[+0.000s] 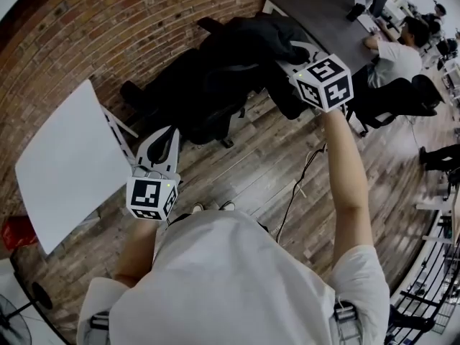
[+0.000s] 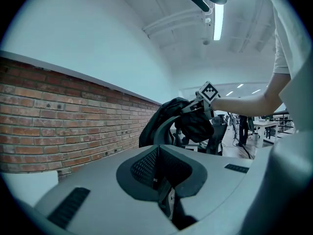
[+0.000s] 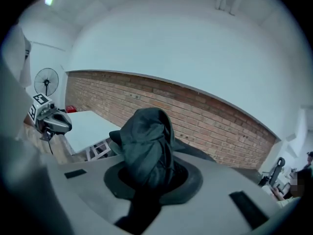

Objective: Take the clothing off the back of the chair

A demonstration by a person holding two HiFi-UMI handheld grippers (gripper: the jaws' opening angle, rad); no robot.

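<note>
Brick wall, plank floor: dark clothing gripped at the chair.
Upper centre of the head view: clothing draped over the black chair's back, right gripper clenched on a bunched fold. Left gripper at centre left beside the white table, jaws closed together, nothing between.

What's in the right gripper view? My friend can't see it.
The right gripper is shut on a bunched-up piece of dark clothing that fills the middle of the view. Behind it runs a brick wall, with a white table and the left gripper off to the left.
</note>
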